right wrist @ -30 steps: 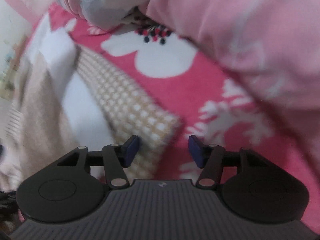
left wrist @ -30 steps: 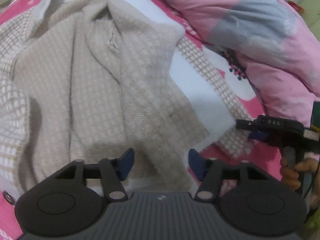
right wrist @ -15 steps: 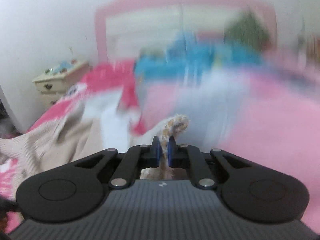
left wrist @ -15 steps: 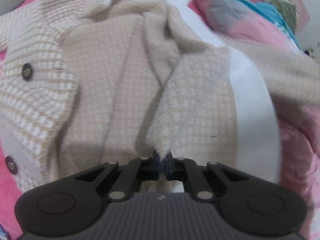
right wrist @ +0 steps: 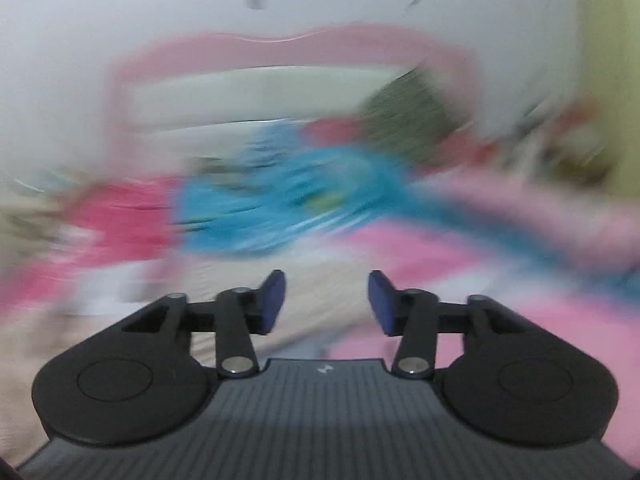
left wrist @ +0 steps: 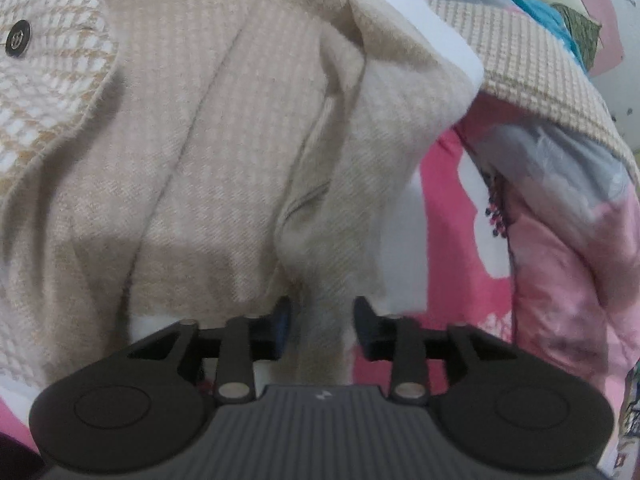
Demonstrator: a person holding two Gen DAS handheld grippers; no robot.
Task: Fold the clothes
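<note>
Both grippers' jaws are just opening: left gripper (left wrist: 322, 316) straddling a coat (left wrist: 240, 140) fold unpinched, right gripper (right wrist: 326, 300) spreading empty.

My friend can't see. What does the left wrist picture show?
A beige woven coat lies rumpled on a pink flowered bedsheet. The left claw is open, with a fold of the coat between its blue pads. A dark button sits top left.
</note>
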